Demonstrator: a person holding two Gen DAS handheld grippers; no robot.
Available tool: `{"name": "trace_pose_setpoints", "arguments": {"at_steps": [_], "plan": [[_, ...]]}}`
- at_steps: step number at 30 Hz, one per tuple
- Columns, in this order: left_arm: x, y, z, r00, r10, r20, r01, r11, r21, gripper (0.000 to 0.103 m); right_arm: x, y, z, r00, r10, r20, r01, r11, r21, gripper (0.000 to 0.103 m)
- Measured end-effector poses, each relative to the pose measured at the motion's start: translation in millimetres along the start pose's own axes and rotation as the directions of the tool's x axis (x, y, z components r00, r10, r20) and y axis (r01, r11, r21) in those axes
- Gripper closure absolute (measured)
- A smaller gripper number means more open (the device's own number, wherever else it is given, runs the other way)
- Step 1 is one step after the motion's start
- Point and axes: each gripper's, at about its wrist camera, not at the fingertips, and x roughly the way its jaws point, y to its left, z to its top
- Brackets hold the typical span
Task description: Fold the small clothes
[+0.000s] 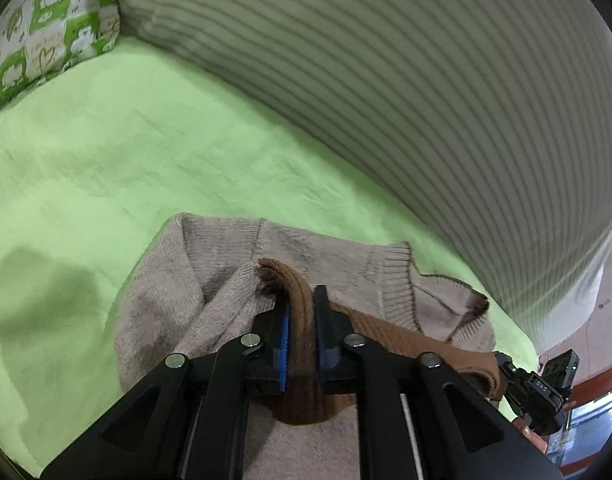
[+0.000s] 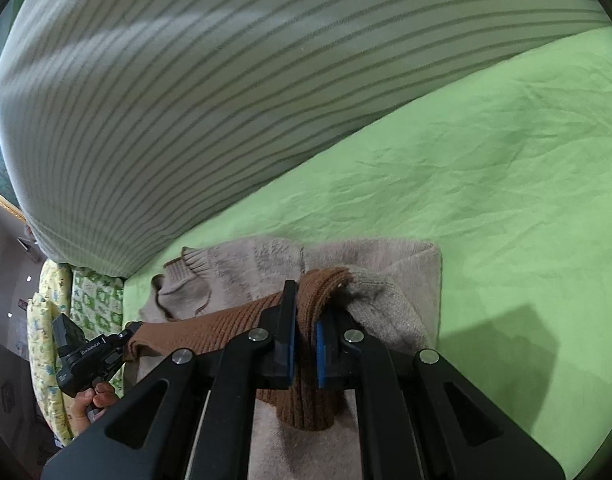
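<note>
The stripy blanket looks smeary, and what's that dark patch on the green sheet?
Left wrist view: the striped blanket is smeared by motion blur and bowed by the fisheye lens; a dark shadow lies on the green sheet at lower left. Right wrist view: same blur, shadow at lower right.

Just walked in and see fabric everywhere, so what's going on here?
A person is folding a beige knit sweater on a green bedsheet, with a handheld gripper in each hand. The left gripper and the right gripper each have their jaws clamped on the sweater's brown ribbed hem, carried over the sweater's body. A striped pillow lies behind.
</note>
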Motion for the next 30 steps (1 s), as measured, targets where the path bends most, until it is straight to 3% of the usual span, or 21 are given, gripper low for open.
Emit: {"name": "trace_pose_setpoints", "arguments": {"at_steps": [2, 3, 4, 5, 7, 11, 17, 21, 27, 30], "plan": [[-4, 1, 1, 1.0, -0.02, 0.012, 0.021, 1.0, -0.023, 0.084, -2, -4, 4, 1.0, 0.014, 0.008, -0.014, 0.998, 0.053, 0.084], [-9, -1, 1, 0.999, -0.025, 0.02, 0.025, 0.999, -0.026, 0.082, -3, -7, 5, 1.0, 0.015, 0.014, -0.016, 0.998, 0.069, 0.075], [-14, -3, 3, 0.999, -0.026, 0.034, 0.027, 0.999, -0.025, 0.073, -7, -8, 7, 0.999, 0.024, 0.024, -0.026, 0.996, 0.089, 0.071], [-20, -6, 3, 0.999, -0.013, 0.05, 0.014, 1.0, -0.018, 0.055, -10, -7, 8, 0.999, 0.03, 0.034, -0.033, 0.995, 0.094, 0.066], [-36, -11, 4, 0.994, 0.022, 0.104, -0.022, 1.0, -0.005, 0.044, -19, -3, 11, 0.998, 0.016, 0.055, -0.021, 0.996, 0.082, 0.065], [-56, -11, 2, 0.992, 0.028, 0.124, -0.029, 1.0, 0.009, 0.044, -41, 9, 9, 0.993, 0.014, 0.114, -0.019, 0.999, 0.048, 0.057], [-78, -18, -29, 0.994, 0.019, 0.103, -0.025, 0.998, 0.052, 0.042, -56, 23, -4, 0.992, 0.035, 0.117, -0.039, 0.999, 0.025, 0.055], [-90, -18, -52, 0.992, 0.101, 0.08, -0.112, 0.982, 0.149, 0.038, -57, 37, -25, 0.997, 0.015, 0.079, -0.012, 0.999, -0.048, 0.055], [-86, -15, -70, 0.959, 0.273, 0.077, -0.284, 0.914, 0.289, 0.032, -54, 51, -55, 0.998, -0.056, 0.027, 0.06, 0.981, -0.187, 0.054], [-76, -17, -77, 0.925, 0.366, 0.101, -0.378, 0.859, 0.345, 0.032, -49, 59, -75, 0.997, -0.078, -0.012, 0.071, 0.956, -0.285, 0.054]]}}
